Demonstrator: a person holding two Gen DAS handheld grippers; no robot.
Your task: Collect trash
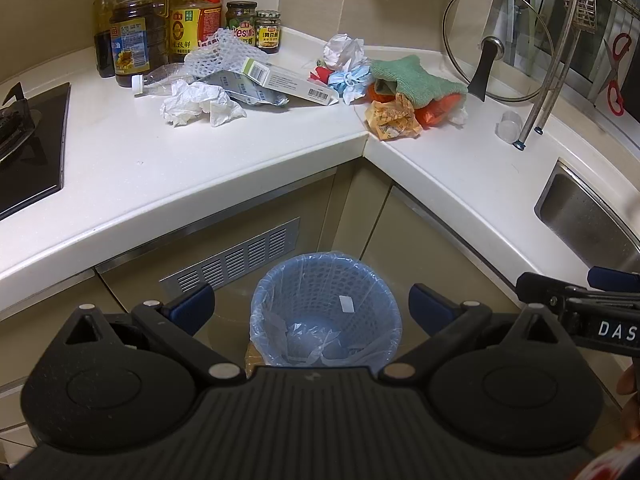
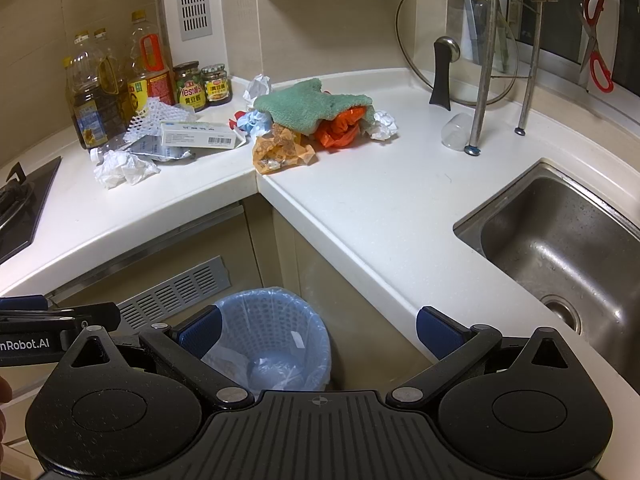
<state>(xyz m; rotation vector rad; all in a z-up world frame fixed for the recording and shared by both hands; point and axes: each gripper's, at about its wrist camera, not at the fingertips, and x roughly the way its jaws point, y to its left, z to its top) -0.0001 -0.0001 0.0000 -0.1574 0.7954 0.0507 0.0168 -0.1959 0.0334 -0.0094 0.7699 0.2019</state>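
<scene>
Hand-held gripper [image 1: 308,312] partly masking bin [image 1: 326,308]

The left gripper [image 1: 312,307] and right gripper [image 2: 318,330] are showing matte black bodies with ribbed centre plates, round silver pivot pins, triangular cut-outs and dark blue pads [image 1: 193,307]. White lettering is running along their sides.

Two jars [image 2: 187,85], one bin [image 2: 276,344], one sink [image 2: 560,240], one lid [image 2: 456,44].
</scene>
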